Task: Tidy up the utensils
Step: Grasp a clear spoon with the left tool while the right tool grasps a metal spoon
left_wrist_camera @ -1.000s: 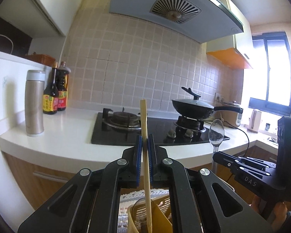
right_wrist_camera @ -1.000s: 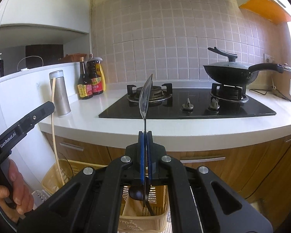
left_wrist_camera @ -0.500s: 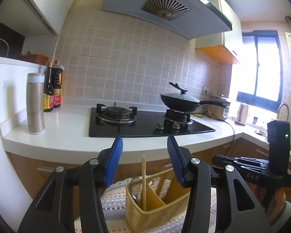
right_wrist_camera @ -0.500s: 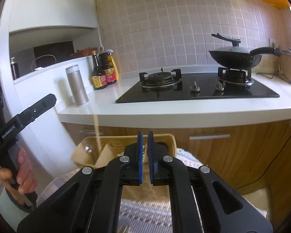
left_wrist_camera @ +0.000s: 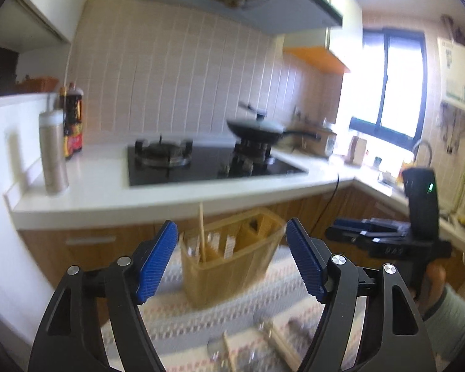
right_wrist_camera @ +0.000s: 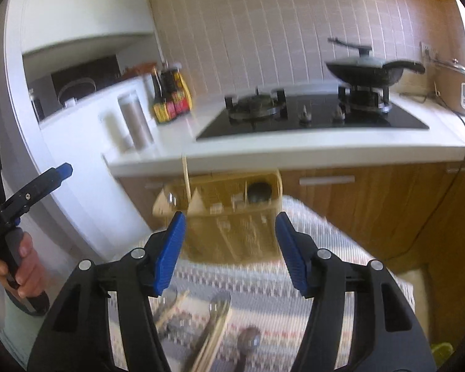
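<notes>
Both grippers point forward and slightly down toward the counter point(left_wrist_camera: 108, 198), above a patterned mat point(right_wrist_camera: 294, 285) on which a yellow caddy point(left_wrist_camera: 232, 266) stands. The left gripper point(left_wrist_camera: 229, 260) is spread wide with nothing between its blue pads point(left_wrist_camera: 153, 262); its jaws have just been opening. The right gripper point(right_wrist_camera: 229, 248) is also spread and empty, its jaws likewise just opened. In the right view a hand point(right_wrist_camera: 21, 272) grips the left tool's handle at the left edge; in the left view the other hand point(left_wrist_camera: 434, 282) holds the right tool, partly cut off by the frame. Both views are smeared with motion blur, so the caddy's compartments are hard to read: a chopstick point(left_wrist_camera: 201, 232) stands upright in the left end, and a dark rounded shape, apparently a spoon point(right_wrist_camera: 257, 193), sits in the right end. More utensils point(right_wrist_camera: 214, 334) lie loose on the mat near the bottom edge, too blurred to tell apart and partly hidden by the jaws. A second ago the left gripper pinched the chopstick and the right pinched the spoon, both held up before the stove point(right_wrist_camera: 310, 117); both pieces now sit in the caddy, and the caddy appears farther ahead of the jaws.
</notes>
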A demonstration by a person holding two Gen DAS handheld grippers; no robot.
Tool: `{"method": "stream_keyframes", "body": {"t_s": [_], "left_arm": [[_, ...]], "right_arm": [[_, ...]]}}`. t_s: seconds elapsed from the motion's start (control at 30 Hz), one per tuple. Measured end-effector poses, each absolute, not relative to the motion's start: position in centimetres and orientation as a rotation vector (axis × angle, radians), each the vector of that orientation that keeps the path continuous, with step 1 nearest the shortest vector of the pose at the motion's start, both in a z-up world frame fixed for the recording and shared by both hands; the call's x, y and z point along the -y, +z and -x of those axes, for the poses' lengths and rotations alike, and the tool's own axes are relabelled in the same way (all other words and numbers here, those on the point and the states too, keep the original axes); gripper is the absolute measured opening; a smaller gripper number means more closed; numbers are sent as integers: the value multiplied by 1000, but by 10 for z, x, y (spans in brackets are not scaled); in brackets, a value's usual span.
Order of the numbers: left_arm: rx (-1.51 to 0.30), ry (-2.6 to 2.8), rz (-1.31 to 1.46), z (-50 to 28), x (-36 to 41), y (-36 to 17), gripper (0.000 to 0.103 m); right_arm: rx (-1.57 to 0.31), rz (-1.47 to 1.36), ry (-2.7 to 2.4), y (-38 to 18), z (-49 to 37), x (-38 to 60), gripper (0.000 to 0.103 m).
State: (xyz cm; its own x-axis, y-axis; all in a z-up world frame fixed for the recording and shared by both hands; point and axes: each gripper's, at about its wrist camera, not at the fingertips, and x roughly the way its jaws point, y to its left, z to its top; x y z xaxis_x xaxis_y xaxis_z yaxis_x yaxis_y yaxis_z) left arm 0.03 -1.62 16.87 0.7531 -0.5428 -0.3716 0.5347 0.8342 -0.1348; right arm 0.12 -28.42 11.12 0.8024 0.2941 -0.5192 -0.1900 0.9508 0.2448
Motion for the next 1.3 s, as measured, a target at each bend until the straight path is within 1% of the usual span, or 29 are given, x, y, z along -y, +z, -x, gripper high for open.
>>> {"method": "stream_keyframes", "body": {"t_s": [0.17,0.27,0.33,0.37,0.5,0.57,0.63,0.7,0.73,0.9,1.03,1.17,1.27,1.3], "left_arm": [[-524,-566,-4,1,9,142,71],[-657,-605,-25,-5,7,118,71],[-766,-583,-81,-10,12,93,71],[-808,-564,-106,-12,14,81,68],[-1026,-579,-83,-29,11,27,49],[-1095,-587,-60,-37,7,7,45],[-1146,-592,-53,-44,5,-9,45],[-1176,-594,-43,-48,5,-19,42],[-1191,-606,-38,-49,7,-23,42],[-1239,-610,-49,-54,16,-35,42],[-1233,-608,-75,-56,25,-36,41],[-1214,-560,-163,-54,37,-37,35],[-1201,-532,-219,-51,47,-40,32],[-1197,-528,-230,-51,48,-39,31]], "right_arm": [[-759,-160,214,87,5,274,57],[-859,-133,166,67,5,270,57],[-942,-106,131,49,3,266,56],[-976,-100,126,41,2,264,56],[-1090,-132,152,7,-1,259,56],[-1117,-130,156,-3,-1,256,54],[-1143,-123,163,-12,0,252,47],[-1169,-126,158,-19,-3,250,41],[-1180,-130,157,-21,-3,250,38],[-1253,-186,161,-36,-11,257,38],[-1288,-221,155,-46,-14,264,38],[-1326,-201,148,-54,-15,261,38],[-1351,-155,154,-59,-14,250,32],[-1359,-141,156,-60,-14,246,29]]}}
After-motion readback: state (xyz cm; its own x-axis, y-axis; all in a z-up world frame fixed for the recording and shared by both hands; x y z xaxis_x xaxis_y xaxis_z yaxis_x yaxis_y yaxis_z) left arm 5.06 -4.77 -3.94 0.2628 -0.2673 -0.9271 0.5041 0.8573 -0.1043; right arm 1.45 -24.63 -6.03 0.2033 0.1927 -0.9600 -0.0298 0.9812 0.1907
